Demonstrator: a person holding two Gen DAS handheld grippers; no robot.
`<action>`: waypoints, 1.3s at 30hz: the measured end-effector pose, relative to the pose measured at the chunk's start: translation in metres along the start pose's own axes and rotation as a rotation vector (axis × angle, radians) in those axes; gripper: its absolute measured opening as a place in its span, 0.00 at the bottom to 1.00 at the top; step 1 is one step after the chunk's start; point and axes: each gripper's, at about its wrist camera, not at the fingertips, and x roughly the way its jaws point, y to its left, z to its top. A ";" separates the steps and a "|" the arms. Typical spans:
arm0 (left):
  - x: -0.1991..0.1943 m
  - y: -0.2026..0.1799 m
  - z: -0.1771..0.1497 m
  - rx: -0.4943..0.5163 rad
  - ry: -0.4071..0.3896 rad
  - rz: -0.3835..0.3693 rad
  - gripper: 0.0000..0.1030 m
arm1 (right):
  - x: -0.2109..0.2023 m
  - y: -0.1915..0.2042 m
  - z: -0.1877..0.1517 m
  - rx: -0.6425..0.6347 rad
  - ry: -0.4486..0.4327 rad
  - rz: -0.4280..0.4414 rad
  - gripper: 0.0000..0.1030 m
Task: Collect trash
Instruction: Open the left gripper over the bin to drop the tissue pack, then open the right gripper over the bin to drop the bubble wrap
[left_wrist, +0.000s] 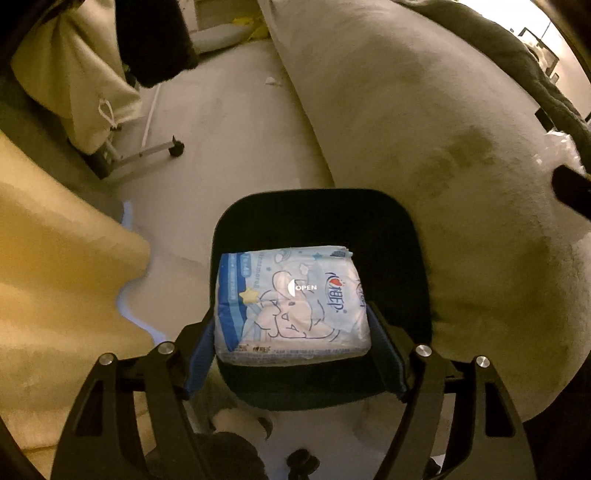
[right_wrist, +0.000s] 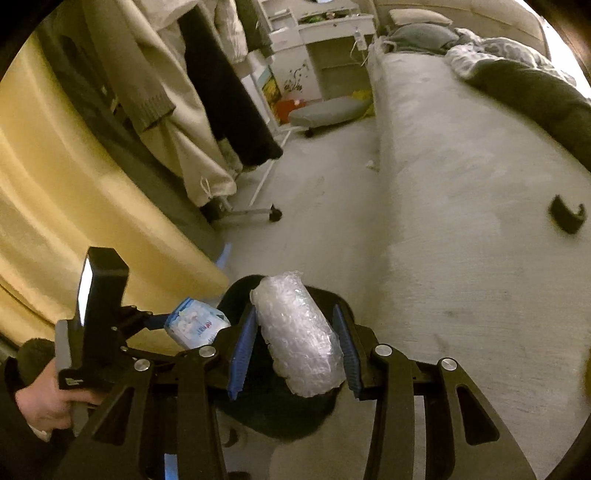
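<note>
Here we hold both grippers over a dark bin (left_wrist: 406, 236) that stands on the pale floor beside the bed (left_wrist: 424, 110). Our left gripper (left_wrist: 291, 332) is clamped on a blue-and-white tissue pack (left_wrist: 291, 306), its blue pads pressing on both sides, and the pack hangs above the bin's opening. Our right gripper (right_wrist: 295, 339) is clamped on a roll of clear bubble wrap (right_wrist: 299, 332), also above the bin (right_wrist: 280, 417). In the right wrist view, a hand (right_wrist: 48, 402) grips the left tool's handle, with the tissue pack (right_wrist: 195, 325) just left of the bubble wrap.
</note>
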 end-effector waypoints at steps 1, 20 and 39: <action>0.000 0.003 -0.001 -0.005 0.003 -0.006 0.77 | 0.004 0.002 0.000 -0.003 0.009 0.002 0.42; -0.050 0.047 -0.004 -0.049 -0.181 0.011 0.89 | 0.098 0.038 -0.024 -0.103 0.254 -0.030 0.42; -0.133 0.043 0.009 -0.064 -0.521 -0.014 0.90 | 0.139 0.048 -0.051 -0.181 0.382 -0.108 0.51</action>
